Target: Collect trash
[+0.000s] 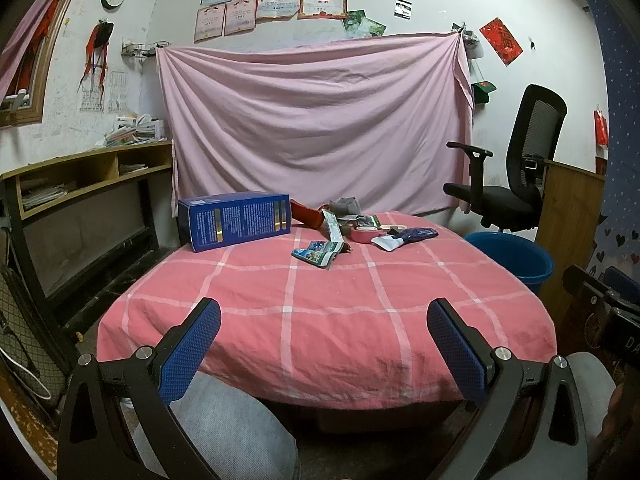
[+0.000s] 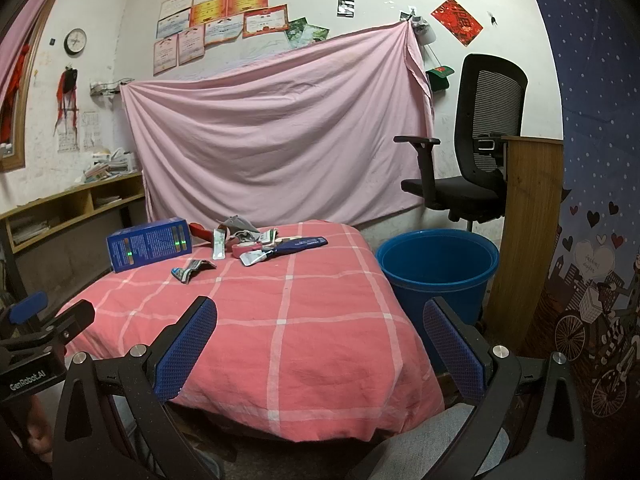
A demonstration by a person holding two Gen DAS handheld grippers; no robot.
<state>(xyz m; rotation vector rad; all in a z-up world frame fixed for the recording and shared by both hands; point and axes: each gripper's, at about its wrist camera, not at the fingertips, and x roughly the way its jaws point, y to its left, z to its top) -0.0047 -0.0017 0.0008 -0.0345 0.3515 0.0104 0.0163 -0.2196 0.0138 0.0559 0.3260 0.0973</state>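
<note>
Both claws hang low at the near edge of the surface (image 1: 328,320), which is draped in a red checked cloth. The left claw (image 1: 324,344) has its 2 blue-padded fingers spread wide with nothing between them; the right claw (image 2: 320,344) is just as wide apart and just as empty.

The trash sits in a loose heap along the far edge. A blue box (image 1: 236,220) lies on its side near the far left corner. Just right of it, a red piece (image 1: 308,216), grey crumpled wrapping (image 1: 346,206) and a pink tape roll (image 1: 366,235) bunch together. A dark blue pouch (image 1: 416,235) lies at the right of the heap, and a crumpled printed wrapper (image 1: 318,254) sits slightly nearer.

A blue bucket (image 2: 438,268) stands on the floor beside the surface's right edge.
</note>
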